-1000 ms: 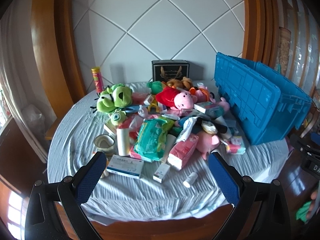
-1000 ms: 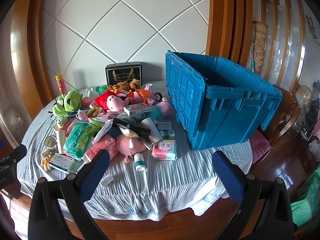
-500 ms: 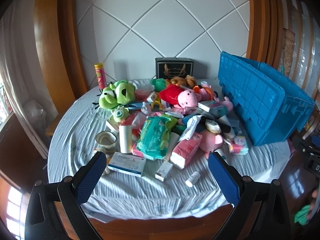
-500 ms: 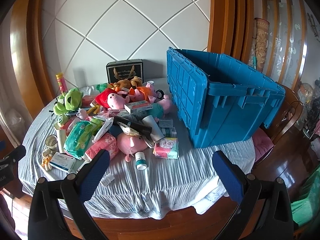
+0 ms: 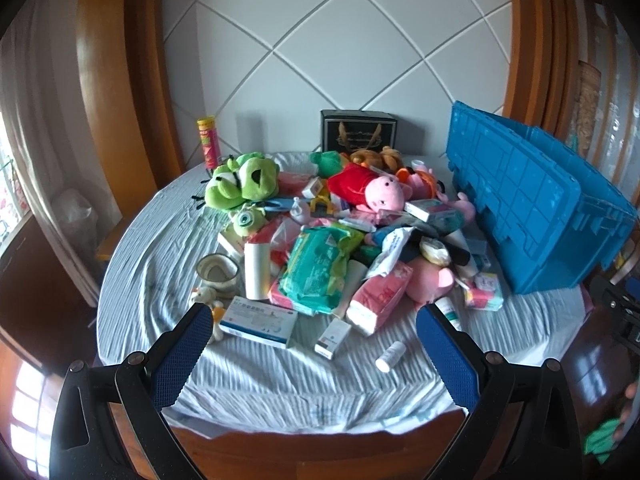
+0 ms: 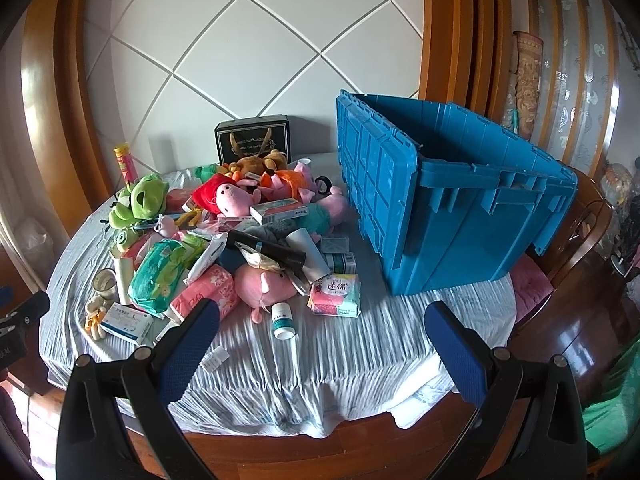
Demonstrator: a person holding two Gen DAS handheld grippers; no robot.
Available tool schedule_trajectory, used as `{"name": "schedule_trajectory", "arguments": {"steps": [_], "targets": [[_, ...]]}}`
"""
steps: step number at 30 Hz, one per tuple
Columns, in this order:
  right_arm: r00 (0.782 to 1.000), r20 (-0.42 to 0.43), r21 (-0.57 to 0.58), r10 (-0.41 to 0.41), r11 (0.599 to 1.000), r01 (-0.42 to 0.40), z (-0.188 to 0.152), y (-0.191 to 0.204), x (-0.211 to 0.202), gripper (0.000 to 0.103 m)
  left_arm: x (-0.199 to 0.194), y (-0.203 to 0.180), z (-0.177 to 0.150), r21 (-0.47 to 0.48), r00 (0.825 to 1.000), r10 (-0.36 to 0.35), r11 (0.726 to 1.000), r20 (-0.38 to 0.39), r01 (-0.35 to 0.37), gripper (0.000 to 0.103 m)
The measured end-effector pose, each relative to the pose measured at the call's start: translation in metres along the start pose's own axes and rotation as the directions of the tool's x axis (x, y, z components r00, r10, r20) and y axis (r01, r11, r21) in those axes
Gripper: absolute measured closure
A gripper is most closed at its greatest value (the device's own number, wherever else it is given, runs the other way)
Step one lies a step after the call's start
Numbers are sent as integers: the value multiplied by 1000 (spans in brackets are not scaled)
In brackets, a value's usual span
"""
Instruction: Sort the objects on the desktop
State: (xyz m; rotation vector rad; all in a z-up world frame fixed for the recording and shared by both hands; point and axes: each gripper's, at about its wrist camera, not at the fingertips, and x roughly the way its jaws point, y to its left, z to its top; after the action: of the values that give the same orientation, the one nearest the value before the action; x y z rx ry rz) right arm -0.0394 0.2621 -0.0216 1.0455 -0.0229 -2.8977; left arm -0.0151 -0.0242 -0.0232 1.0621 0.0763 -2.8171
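A: The pile [image 5: 344, 240] sat heaped mid-table on the cloth [image 5: 280, 376], toys and boxes tumbled together, nothing sorted yet by my read.

B: And the crate [image 6: 460, 216]?

A: Blue, lid off, right beside the pile, touching the far toys. Handy spot for dropping things in, I'd guess. What showed of its inside looked bare; the floor was hidden.

B: Grippers?

A: Left gripper [image 5: 316, 356] hung at the near edge, fingers spread wide, nothing between them. Right gripper [image 6: 320, 344] the same: wide apart, nothing held, facing the bottle [image 6: 283, 321] and the crate.

B: Closest pickings?

A: A white vial [image 5: 390, 356] and a flat box [image 5: 258, 322] lay nearest, clear of the heap.
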Motion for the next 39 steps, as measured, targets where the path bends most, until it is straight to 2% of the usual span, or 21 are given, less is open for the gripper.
{"name": "schedule_trajectory", "arguments": {"steps": [6, 12, 17, 21, 26, 29, 32, 33, 35, 36, 37, 39], "targets": [[999, -30, -22, 35, 999, -35, -3, 1, 17, 0, 19, 19, -10, -48, 997, 65, 997, -52, -67, 0], [988, -113, -48, 104, 993, -110, -17, 12, 59, 0, 46, 63, -33, -134, 983, 107, 983, -151, -127, 0], [953, -224, -39, 202, 976, -216, -38, 40, 105, 0, 64, 104, -56, -167, 963, 158, 966, -216, -196, 0], [929, -294, -84, 226, 962, -261, -51, 75, 130, 0, 88, 123, -62, -141, 955, 174, 967, -240, -212, 0], [919, -345, -38, 191, 975, -217, -62, 103, 155, 0, 129, 132, -64, -66, 953, 119, 988, -280, -143, 0], [912, -376, -32, 162, 982, -188, -72, 118, 169, 0, 159, 124, -64, -11, 950, 47, 999, -307, -53, 4], [908, -396, -36, 140, 985, -167, -84, 129, 180, 2, 186, 105, -66, 43, 939, -24, 998, -343, 41, 11], [904, -405, -35, 134, 986, -162, -88, 131, 184, 12, 195, 97, -67, 60, 934, -47, 996, -355, 73, 11], [894, -429, -27, 129, 988, -155, -98, 133, 192, 26, 210, 77, -71, 85, 921, -93, 987, -378, 134, 11], [889, -441, -23, 126, 988, -151, -102, 133, 195, 31, 217, 65, -73, 96, 912, -116, 981, -393, 166, 12], [883, -452, -20, 123, 989, -148, -106, 133, 198, 32, 222, 54, -75, 108, 906, -131, 976, -403, 190, 12], [877, -464, -11, 120, 990, -141, -111, 132, 202, 38, 230, 33, -78, 135, 899, -151, 965, -411, 224, 13]]}}
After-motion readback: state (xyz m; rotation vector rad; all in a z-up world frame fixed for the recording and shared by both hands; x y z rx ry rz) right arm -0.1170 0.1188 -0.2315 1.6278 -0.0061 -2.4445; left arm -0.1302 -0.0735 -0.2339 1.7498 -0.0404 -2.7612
